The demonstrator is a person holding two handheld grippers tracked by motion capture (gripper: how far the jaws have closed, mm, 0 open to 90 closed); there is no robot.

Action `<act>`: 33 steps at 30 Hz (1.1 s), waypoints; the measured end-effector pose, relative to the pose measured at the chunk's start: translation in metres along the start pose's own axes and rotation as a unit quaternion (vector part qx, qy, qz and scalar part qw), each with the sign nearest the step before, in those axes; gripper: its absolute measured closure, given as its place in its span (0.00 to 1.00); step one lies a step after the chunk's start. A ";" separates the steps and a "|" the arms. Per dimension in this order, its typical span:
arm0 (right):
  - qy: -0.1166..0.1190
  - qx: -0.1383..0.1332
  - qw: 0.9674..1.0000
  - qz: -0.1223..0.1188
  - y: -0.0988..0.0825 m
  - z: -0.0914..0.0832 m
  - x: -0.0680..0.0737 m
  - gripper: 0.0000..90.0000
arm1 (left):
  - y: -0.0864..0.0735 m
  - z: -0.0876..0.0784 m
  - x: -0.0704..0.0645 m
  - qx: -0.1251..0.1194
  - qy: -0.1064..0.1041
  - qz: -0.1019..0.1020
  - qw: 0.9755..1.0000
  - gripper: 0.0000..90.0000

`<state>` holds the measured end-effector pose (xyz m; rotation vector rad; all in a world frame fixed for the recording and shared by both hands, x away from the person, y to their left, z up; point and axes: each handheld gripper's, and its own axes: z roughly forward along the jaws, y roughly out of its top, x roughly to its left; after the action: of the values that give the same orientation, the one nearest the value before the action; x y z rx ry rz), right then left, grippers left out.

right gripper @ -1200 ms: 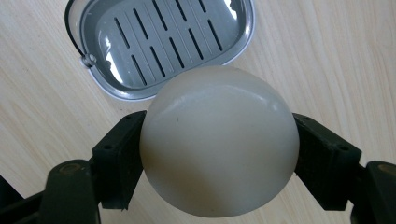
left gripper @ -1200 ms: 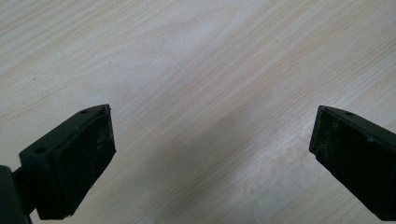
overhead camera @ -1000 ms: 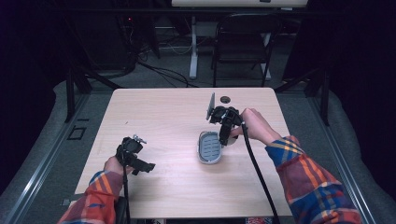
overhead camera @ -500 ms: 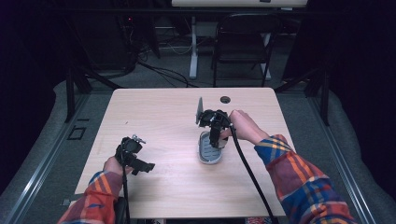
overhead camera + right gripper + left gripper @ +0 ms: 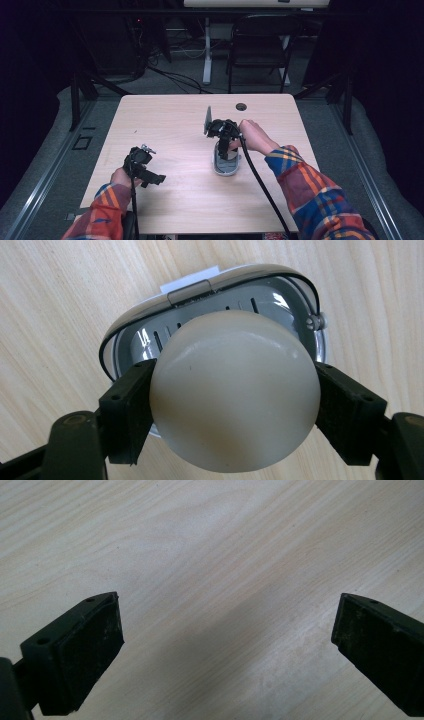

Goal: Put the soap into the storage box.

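A pale, cream-coloured egg [image 5: 235,390] sits between the two black pads of my right gripper [image 5: 232,402], which is shut on it. Right behind the egg lies an oval metal egg slicer [image 5: 280,295] with a slotted grey bed and a wire frame. In the high view the right gripper [image 5: 225,145] points down over the slicer [image 5: 226,167] at the middle of the wooden table [image 5: 165,125]. My left gripper [image 5: 150,176] rests near the front left, apart from both. Its jaws stand open over bare wood [image 5: 227,630] with nothing between them.
A small dark round grommet [image 5: 241,106] sits in the table near its far edge. A black cable [image 5: 260,185] trails from the right gripper toward the front edge. A dark chair [image 5: 260,45] and cables stand on the floor beyond the table.
The right gripper, carrying the egg, has moved left and down from the far right of the slicer to just over it. The left gripper has stayed still.
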<state>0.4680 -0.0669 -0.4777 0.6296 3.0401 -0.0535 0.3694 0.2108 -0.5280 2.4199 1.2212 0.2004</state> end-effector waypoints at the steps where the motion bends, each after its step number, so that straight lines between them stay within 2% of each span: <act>1: 0.000 0.000 1.000 0.000 0.000 0.000 0.000 0.27 | 0.000 0.000 0.000 0.000 0.000 0.000 1.000 0.00; 19: 0.013 -0.003 1.000 0.006 0.003 0.016 0.000 0.27 | 0.000 0.000 0.000 0.000 0.000 0.000 1.000 0.00; 30: 0.023 -0.010 1.000 0.009 -0.003 0.024 -0.004 0.25 | 0.000 0.000 0.000 0.002 -0.001 0.000 1.000 0.00; 33: 0.025 -0.015 1.000 0.008 -0.005 0.021 -0.004 0.25 | 0.000 0.001 0.000 0.002 -0.001 0.000 1.000 0.00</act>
<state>0.4703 -0.0740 -0.4983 0.6625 3.0767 0.0097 0.3697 0.2104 -0.5284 2.4235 1.2221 0.1947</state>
